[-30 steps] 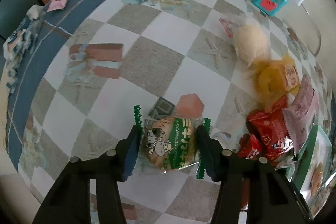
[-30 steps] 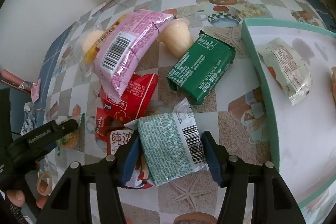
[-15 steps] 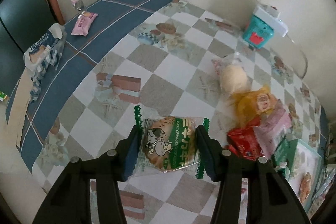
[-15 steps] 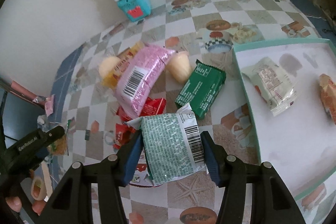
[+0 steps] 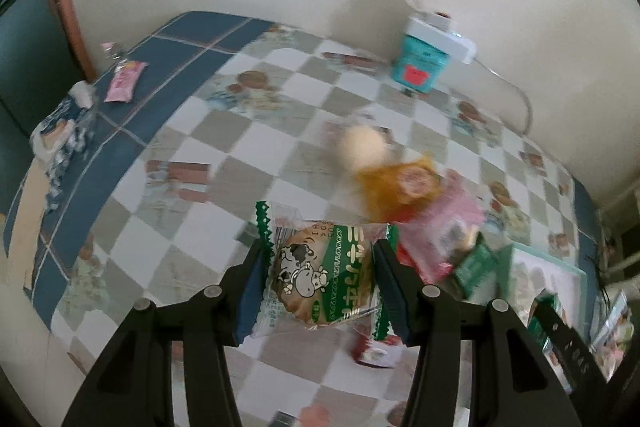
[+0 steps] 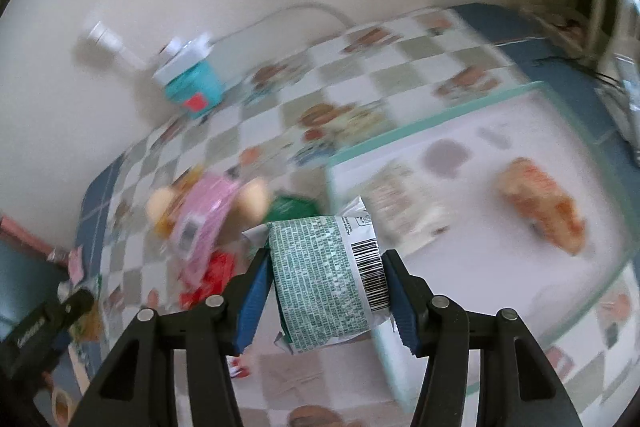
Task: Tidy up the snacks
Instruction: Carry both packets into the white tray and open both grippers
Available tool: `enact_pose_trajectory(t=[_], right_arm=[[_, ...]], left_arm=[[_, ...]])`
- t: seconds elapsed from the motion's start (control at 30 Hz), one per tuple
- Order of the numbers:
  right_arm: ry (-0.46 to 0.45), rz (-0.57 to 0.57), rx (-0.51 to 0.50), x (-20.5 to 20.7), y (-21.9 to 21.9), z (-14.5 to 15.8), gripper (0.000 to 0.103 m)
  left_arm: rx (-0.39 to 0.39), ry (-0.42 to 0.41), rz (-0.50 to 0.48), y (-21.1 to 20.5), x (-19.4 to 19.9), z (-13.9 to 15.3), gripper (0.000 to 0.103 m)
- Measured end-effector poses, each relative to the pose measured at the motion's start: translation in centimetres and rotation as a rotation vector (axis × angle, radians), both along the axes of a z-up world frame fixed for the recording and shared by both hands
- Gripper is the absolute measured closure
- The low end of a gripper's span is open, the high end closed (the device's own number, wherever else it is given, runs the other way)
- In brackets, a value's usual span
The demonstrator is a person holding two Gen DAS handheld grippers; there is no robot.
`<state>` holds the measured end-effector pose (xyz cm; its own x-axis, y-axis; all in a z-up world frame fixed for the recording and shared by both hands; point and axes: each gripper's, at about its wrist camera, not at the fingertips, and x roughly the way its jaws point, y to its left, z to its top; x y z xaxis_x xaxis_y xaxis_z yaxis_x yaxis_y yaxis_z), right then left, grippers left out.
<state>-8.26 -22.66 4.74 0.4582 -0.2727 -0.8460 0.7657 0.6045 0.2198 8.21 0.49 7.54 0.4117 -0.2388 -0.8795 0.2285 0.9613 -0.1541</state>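
**Both packets aloft, tray rim in the way**

The left tongs [image 5: 323, 281] are clamped on a cow-print biscuit packet [image 5: 320, 279], held clear above the checked worktop [image 5: 224, 131]. The right tongs [image 6: 326, 289] grip a green-printed packet [image 6: 326, 279] by its sides, barcode facing up, hanging over the near corner of the mint-rimmed tray [image 6: 436, 125]. Two wrapped snacks already lie inside that tray: a pale packet [image 6: 404, 211] at about 1 o'clock from the held one, and an orange packet [image 6: 540, 207] at 2 o'clock.

Judging from this, the chief risk lies with the right load. It sits above the tray's edge rather than its floor; let go here, it would likely catch the rim and tip out onto the worktop, or land on the pale packet and pile up untidily.

The left packet is soft, with crimped ends poking past the pads; a hard squeeze could crack the biscuit, a slack one could let the slick film slide free.

The loose heap of snacks [image 5: 420, 203] sits at 1 o'clock of the left tongs. Both views are blurred, so exact clearances cannot be told.
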Motion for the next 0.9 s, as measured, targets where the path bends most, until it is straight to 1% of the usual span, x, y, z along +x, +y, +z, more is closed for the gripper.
enact_pose_trajectory(t=[0.1,0.3,0.43,0.63,0.8,0.9], right_arm=[[-0.001,-0.074,-0.011,-1.8,-1.8,0.4,0.045],[-0.014,-0.186,0.010,-4.8,-4.5,0.6,0.045],[-0.023,-0.251,0.009,-6.7,-6.0,0.7,0.045],[0.019,-0.415,-0.023,-10.7,-8.4,0.6,0.045],[0.054,-0.512,-0.028,-13.4,-10.5,0.1,0.045],[0.079,-0.562,-0.034,-14.9,-11.4,-0.2,0.045]], left_arm=[[-0.001,-0.006,-0.049,-1.9,-1.2,0.3,0.048],[0.004,-0.030,-0.150,-6.1,-4.0,0.9,0.048],[0.000,-0.041,-0.250,-9.4,-6.3,1.1,0.048],[0.011,-0.058,-0.412,-14.6,-10.7,0.6,0.048],[-0.008,-0.015,-0.493,-17.2,-13.1,-0.6,0.048],[0.013,-0.020,-0.518,-18.6,-14.0,-1.5,0.048]])
